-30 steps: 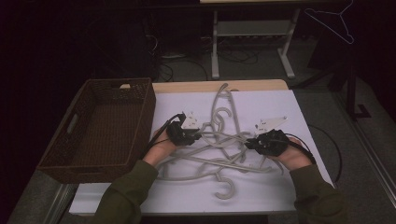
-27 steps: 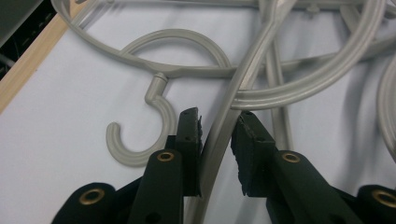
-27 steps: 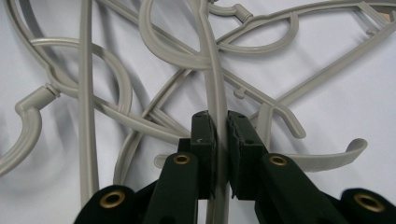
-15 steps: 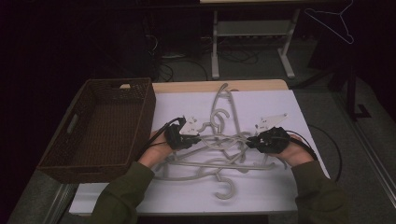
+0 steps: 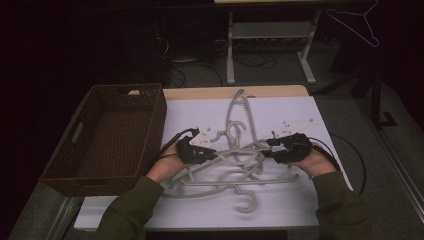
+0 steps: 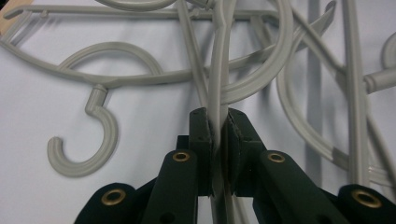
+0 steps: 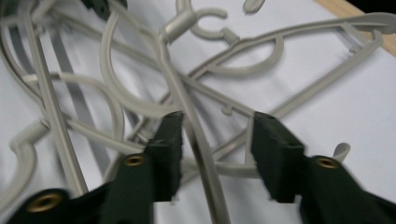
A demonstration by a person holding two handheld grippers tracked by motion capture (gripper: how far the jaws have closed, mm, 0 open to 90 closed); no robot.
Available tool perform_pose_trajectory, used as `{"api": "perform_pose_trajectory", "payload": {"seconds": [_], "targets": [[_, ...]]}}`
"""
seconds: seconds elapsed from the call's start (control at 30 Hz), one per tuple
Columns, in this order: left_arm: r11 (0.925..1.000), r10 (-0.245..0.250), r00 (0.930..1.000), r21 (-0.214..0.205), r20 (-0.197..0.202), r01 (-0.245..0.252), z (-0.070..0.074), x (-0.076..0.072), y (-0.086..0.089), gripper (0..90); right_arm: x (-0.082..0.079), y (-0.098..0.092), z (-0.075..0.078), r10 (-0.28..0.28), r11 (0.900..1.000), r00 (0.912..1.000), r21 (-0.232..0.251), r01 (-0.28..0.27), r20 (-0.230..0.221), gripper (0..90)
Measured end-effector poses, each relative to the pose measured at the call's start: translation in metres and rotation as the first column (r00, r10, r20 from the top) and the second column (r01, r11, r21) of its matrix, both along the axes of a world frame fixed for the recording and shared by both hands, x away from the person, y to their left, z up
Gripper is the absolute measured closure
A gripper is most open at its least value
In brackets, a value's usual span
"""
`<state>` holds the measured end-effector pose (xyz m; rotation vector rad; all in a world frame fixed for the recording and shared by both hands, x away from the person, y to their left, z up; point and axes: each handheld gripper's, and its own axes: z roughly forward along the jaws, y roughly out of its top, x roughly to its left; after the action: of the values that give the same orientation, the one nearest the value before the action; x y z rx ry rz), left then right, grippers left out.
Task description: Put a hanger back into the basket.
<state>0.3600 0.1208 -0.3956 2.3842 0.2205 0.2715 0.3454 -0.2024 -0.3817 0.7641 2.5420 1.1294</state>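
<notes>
Tangled hangers (image 5: 230,160) crowd the table's middle – basket (image 5: 107,137) walls the left, bare sheet (image 5: 295,200) near right.

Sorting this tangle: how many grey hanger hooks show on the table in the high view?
3 hooks: one at the table's far edge, one mid-pile, one at the near end, closest to the person. The tangle may hide more.

Olive sleeves (image 5: 131,210), black brass-riveted grippers (image 5: 212,155)
</notes>
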Motion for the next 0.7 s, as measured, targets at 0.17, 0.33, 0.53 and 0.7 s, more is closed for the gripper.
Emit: {"api": "perform_pose_trajectory", "payload": {"seconds": [0.17, 0.33, 0.53, 0.7], "targets": [[0.9995, 0.003, 1.0000, -0.031, -0.005, -0.003, 0.008, -0.003, 0.003, 82.1, -0.002, -0.004, 0.009, -0.033, 0.9969, 0.9994, 0.072, 0.033, 0.005, 30.8], [0.9977, 0.049, 0.9987, -0.046, -0.012, -0.050, 0.017, -0.004, 0.007, 82.1, -0.005, -0.009, 0.016, -0.084, 0.9905, 0.9962, 0.111, 0.081, 0.022, 20.5], [0.9928, 0.110, 0.9938, -0.044, -0.014, -0.111, 0.030, -0.001, 0.015, 82.1, -0.009, -0.019, 0.026, -0.164, 0.9729, 0.9853, 0.173, 0.154, 0.047, 17.0], [0.9843, 0.169, 0.9855, -0.050, -0.017, -0.169, 0.046, 0.000, 0.022, 82.2, -0.013, -0.028, 0.032, -0.206, 0.9590, 0.9771, 0.211, 0.190, 0.055, 15.9]]}}
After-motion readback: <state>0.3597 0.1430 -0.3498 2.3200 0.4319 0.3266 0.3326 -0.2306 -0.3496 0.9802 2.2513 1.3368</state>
